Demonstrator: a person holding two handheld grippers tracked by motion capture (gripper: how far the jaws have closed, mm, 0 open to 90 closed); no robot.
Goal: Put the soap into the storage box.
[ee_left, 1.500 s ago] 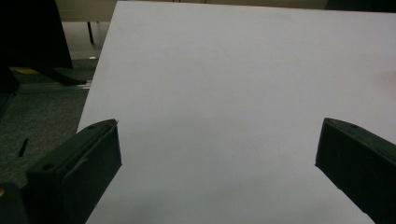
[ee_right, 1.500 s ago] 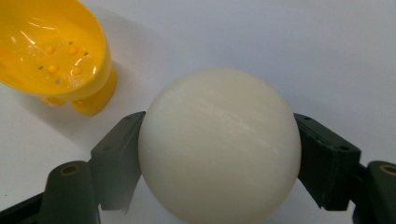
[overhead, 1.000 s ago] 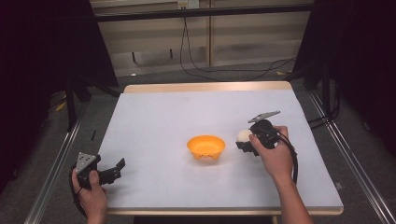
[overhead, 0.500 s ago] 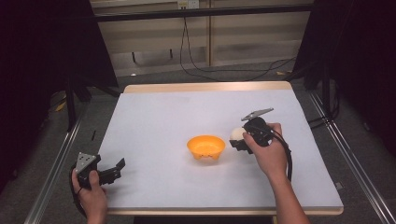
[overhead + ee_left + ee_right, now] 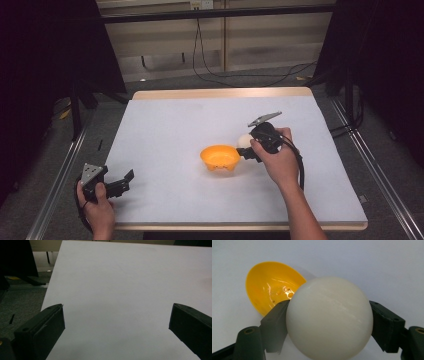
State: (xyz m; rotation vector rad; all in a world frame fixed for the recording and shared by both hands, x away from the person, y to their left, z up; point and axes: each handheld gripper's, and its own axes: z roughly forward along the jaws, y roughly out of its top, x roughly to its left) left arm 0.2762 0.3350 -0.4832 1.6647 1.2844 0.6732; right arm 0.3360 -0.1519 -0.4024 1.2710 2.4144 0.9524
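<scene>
Since the white ball (image 5: 329,318) sits squeezed between the two black jaws of the right gripper (image 5: 245,150), the pick-up part of the work looks done; the jaws are closed just to the ball's width, one pad on each side, and in the right gripper view the ball hangs clear above the table. In the high view the ball (image 5: 244,140) is just beside the right rim of the orange bowl (image 5: 220,157), not yet over its hollow; the bowl (image 5: 272,286) itself lies empty (a few glints and specks on its inner wall, nothing more). What remains, as I judge it, is the short carry over the rim, a lowering into the hollow, and the release; the ball is round and smooth, so letting go low would keep it from bouncing out. Further out, the left gripper (image 5: 120,182) rests at the near left corner of the white table (image 5: 170,125), well apart from bowl and ball; its jaws stand wide open with bare tabletop between them, holding nothing; it seems to have no part in this step.
</scene>
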